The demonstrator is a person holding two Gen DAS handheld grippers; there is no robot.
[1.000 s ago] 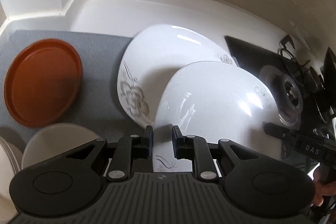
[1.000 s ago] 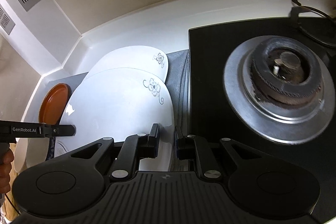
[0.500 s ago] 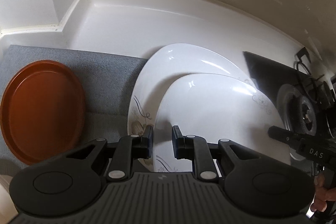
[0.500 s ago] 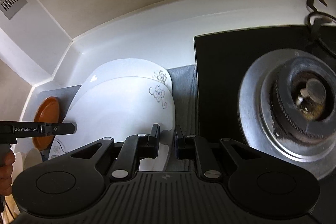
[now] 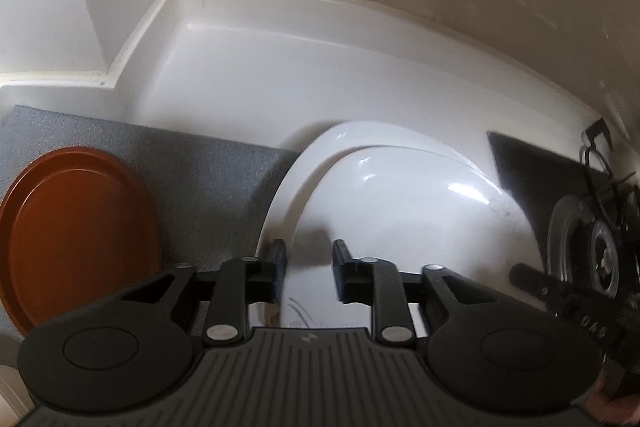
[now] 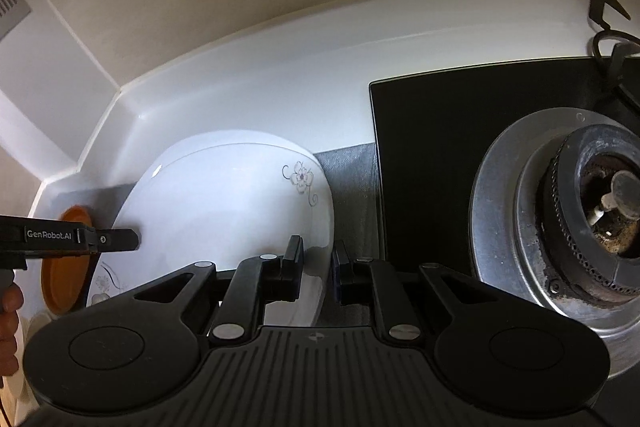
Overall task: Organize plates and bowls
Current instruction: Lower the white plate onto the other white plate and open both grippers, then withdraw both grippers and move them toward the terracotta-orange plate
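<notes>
Glossy white upper plate (image 6: 224,211) stacked on lower plate (image 5: 304,163), right hand-held gripper (image 6: 318,267) clenching its rim, left hand-held gripper (image 5: 308,269) opening, unclamped, beside matte orange plate (image 5: 76,231).

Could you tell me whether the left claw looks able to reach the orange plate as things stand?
Probably yes: the orange plate lies uncovered on the grey mat, beside the left claw, whose jaws are opening off the top white plate.
</notes>
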